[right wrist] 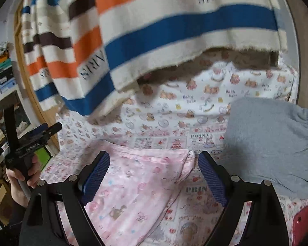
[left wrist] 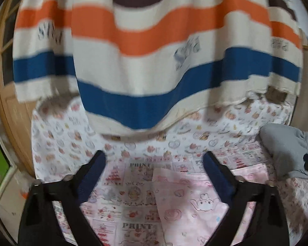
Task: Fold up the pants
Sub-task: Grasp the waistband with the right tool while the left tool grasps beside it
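Observation:
Pink printed pants (right wrist: 133,182) lie flat on the patterned bed sheet (right wrist: 195,102), their top edge folded; they also show in the left wrist view (left wrist: 186,201). My right gripper (right wrist: 154,164) is open and empty, hovering over the pants' upper edge. My left gripper (left wrist: 154,162) is open and empty above the sheet and the pants' left part. The left gripper also shows in the right wrist view (right wrist: 49,129), held in a hand at the bed's left side.
A folded grey garment (right wrist: 273,143) lies on the sheet to the right; it also shows in the left wrist view (left wrist: 285,149). A striped orange, blue and brown blanket (left wrist: 145,51) hangs behind the bed. A red object (right wrist: 306,225) sits at bottom right. Shelves (right wrist: 2,71) stand at left.

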A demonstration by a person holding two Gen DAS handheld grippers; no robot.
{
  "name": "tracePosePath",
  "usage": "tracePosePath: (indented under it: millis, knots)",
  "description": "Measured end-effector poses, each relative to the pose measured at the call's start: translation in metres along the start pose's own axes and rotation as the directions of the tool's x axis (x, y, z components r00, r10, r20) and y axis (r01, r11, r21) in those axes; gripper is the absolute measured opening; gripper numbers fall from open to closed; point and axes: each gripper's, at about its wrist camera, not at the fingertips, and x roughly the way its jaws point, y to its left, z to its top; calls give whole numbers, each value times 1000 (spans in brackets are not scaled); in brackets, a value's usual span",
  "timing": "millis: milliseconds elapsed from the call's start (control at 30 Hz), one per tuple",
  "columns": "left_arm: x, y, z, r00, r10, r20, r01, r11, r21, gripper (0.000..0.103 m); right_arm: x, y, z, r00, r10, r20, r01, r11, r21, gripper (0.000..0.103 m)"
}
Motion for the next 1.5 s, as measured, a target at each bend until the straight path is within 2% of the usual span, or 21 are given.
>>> tracePosePath:
  millis: [100,200,267,367,467,567,633,700,733,800,867,1000,1067,1133,1200,1233,1267,1333,1433,1500]
  knots:
    - [33,0,-3,996,8,-86,-5,999,38,79,31,-15,0,997,2,-75,0,999,36,79]
    - [65,5,-12,981,-20,-193,26,999,26,78,56,-26,-2,991,5,-135,3,998,59,77]
    - [76,9,-16,975,-23,-223,27,999,17,78,76,-35,-2,983,9,-185,5,997,75,76]
    - [84,8,-20,977,11,-212,-3,999,36,78,98,-43,-2,975,-3,-224,27,994,104,76]
    - [91,7,-22,977,20,-214,-12,999,38,78,118,-54,-5,968,-16,-250,56,987,154,68]
    - [96,7,-23,977,108,-183,-98,993,60,78,132,-52,-6,958,-64,-279,96,990,101,59]
    - [99,12,-24,978,70,-198,-64,997,35,78,137,-50,-8,954,-99,-281,123,990,70,56]
    - [100,16,-24,977,44,-210,-42,999,14,78,142,-51,-8,954,-105,-281,129,989,68,37]
    - [100,17,-23,977,38,-208,-36,999,12,78,144,-53,-9,955,-85,-284,113,990,86,32]
    - [100,17,-24,978,17,-210,-14,1000,16,78,148,-59,-11,960,-29,-280,71,988,140,8]
    - [103,16,-25,974,-18,-226,22,1000,14,79,145,-64,-13,963,-13,-270,62,983,172,7]
    - [116,18,-32,953,-86,-291,78,996,-39,82,127,-64,-12,966,-56,-254,93,986,136,5]
    - [122,21,-36,947,-75,-313,57,996,-67,82,124,-61,-11,957,-112,-266,141,986,93,5]
    - [127,21,-38,938,-99,-332,76,994,-81,82,125,-54,-13,937,-195,-289,215,976,37,5]
    - [130,18,-37,929,-131,-347,110,991,-80,82,126,-51,-15,929,-228,-292,241,970,8,5]
    - [133,14,-37,917,-167,-361,149,986,-78,82,127,-47,-15,923,-252,-291,258,966,-16,5]
    - [136,9,-36,898,-215,-383,199,977,-82,82,126,-46,-15,922,-259,-289,263,965,-26,5]
    - [141,2,-38,869,-261,-421,239,965,-106,81,123,-45,-14,925,-261,-277,262,964,-33,5]
    - [149,-7,-44,845,-256,-469,237,966,-101,64,117,-51,-12,936,-229,-267,239,971,5,5]
    - [151,-11,-47,846,-249,-471,234,968,-93,48,113,-53,-11,952,-191,-239,203,979,28,5]
